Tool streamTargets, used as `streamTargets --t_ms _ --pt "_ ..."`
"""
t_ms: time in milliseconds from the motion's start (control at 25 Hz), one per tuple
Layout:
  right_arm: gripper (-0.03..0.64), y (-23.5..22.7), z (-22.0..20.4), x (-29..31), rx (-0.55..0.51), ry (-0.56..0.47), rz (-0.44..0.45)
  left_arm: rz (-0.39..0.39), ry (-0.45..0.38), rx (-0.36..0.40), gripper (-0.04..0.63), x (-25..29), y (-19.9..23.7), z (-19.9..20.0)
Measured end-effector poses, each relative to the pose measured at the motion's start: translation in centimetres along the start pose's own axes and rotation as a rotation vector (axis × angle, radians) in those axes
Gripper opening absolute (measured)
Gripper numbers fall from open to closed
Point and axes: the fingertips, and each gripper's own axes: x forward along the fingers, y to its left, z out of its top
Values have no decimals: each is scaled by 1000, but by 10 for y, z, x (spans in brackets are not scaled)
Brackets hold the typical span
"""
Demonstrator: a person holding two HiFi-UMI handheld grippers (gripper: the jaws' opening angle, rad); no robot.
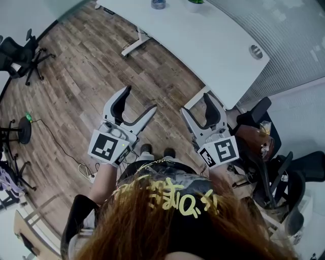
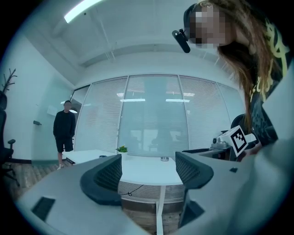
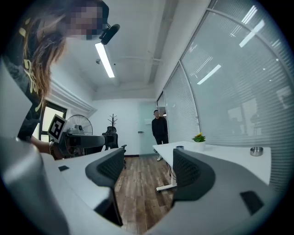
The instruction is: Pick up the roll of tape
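Observation:
The roll of tape (image 1: 158,4) is a small dark ring lying on the white table (image 1: 213,45) at the far end, left of a potted plant (image 1: 194,4). It shows as a small dark shape in the left gripper view (image 2: 102,156) and in the right gripper view (image 3: 179,148). My left gripper (image 1: 139,99) and right gripper (image 1: 197,103) are held level side by side over the wooden floor, well short of the table. Each stands open with nothing between its jaws, as the left gripper (image 2: 149,176) and right gripper (image 3: 149,172) show in their own views.
A person in black (image 2: 64,133) stands by the table's far end. Office chairs (image 1: 20,53) are at the left and several more (image 1: 274,167) at the right. A round metal cap (image 1: 256,51) sits in the tabletop. The table's white foot (image 1: 133,46) and a cable (image 1: 61,144) are on the floor.

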Motion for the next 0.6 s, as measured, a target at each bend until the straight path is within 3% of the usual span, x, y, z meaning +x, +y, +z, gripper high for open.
streamTargets --t_ms 600 --pt "314 28 -4 25 27 15 32 5 -4 7 371 -20 29 2"
